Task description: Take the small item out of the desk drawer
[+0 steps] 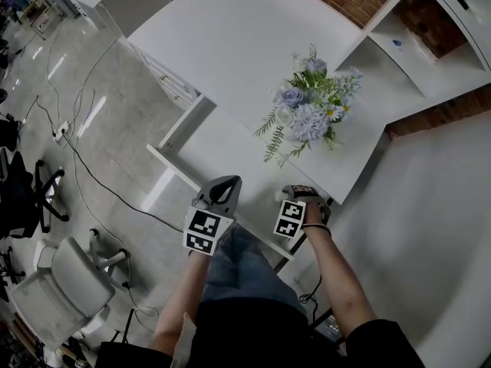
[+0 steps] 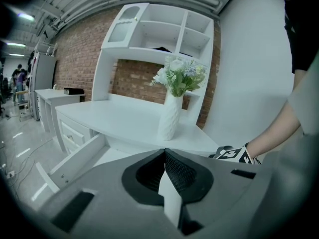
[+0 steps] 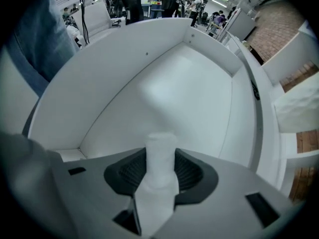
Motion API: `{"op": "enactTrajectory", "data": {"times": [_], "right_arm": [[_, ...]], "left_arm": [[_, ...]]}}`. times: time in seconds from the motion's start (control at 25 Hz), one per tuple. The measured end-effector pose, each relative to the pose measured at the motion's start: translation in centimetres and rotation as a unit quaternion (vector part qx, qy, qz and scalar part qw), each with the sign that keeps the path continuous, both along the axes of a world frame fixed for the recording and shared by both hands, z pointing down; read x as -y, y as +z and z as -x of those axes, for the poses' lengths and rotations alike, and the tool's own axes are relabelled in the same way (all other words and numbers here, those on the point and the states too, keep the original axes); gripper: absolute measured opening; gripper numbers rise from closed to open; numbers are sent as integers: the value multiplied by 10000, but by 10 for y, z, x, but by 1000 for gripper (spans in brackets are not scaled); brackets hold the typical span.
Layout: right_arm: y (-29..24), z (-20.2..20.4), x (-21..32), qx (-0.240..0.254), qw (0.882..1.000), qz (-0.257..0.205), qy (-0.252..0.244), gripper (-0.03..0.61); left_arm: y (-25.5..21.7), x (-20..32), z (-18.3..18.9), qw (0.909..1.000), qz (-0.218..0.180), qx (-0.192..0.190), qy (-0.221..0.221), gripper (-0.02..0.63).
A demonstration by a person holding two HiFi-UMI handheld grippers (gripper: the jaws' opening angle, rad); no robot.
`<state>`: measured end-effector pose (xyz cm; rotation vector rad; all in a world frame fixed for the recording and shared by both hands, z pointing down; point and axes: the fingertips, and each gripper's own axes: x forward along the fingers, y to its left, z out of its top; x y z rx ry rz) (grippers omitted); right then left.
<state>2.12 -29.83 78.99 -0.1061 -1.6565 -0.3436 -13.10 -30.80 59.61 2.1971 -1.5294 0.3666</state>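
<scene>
The desk drawer (image 1: pixel 219 146) stands pulled out toward me under the white desktop (image 1: pixel 245 37). In the right gripper view its white inside (image 3: pixel 189 93) fills the frame. A small white cylinder (image 3: pixel 160 169) stands upright between the ribbed pads of my right gripper (image 3: pixel 161 152), which is shut on it just above the drawer floor. In the head view the right gripper (image 1: pixel 304 193) sits at the drawer's right end, and the cylinder is hidden there. My left gripper (image 1: pixel 225 184) hovers over the drawer's front part; its jaws meet at the tip (image 2: pixel 164 151), shut and holding nothing.
A white vase of pale blue flowers (image 1: pixel 307 113) stands on the desktop close behind the drawer. A white hutch with shelves (image 1: pixel 430 44) rises at the back right. To the left are an office chair (image 1: pixel 61 290) and cables (image 1: pixel 100 182) on the floor.
</scene>
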Motion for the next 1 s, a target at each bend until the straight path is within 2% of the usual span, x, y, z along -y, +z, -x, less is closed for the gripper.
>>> {"op": "enactTrajectory", "data": {"times": [0.16,0.24,0.32,0.4,0.48,0.64,0.8,0.92,0.96,1.0], "right_arm": [[-33,8,6,609,9965,118,564,158],[-62,10,16,1127,9877,146,1074,158],[-99,11,29,1805,9688,116,1695,158],[-139,8,45,2512,9391,0,2344,160],[-178,-1,64,3213,8974,-155,3019,160],[-250,-29,93,4586,7893,-409,4063,160],[-317,-51,106,5778,6841,-566,4415,160],[-359,-69,107,6532,6006,-716,4555,160],[-369,-75,107,6714,5749,-803,4608,160],[-376,-82,105,6838,5544,-912,4654,160]], "left_arm": [[-10,14,-4,9997,-143,28,208,9],[-20,24,-4,9994,-258,14,246,9],[-32,35,0,9989,-396,54,242,9],[-48,48,6,9982,-558,106,203,9],[-65,61,12,9968,-762,149,169,9],[-96,80,19,9938,-1096,190,76,9],[-121,91,18,9904,-1365,198,43,9],[-134,96,16,9885,-1496,187,78,9],[-138,97,15,9879,-1538,202,85,9],[-142,97,14,9872,-1580,219,90,9]]}}
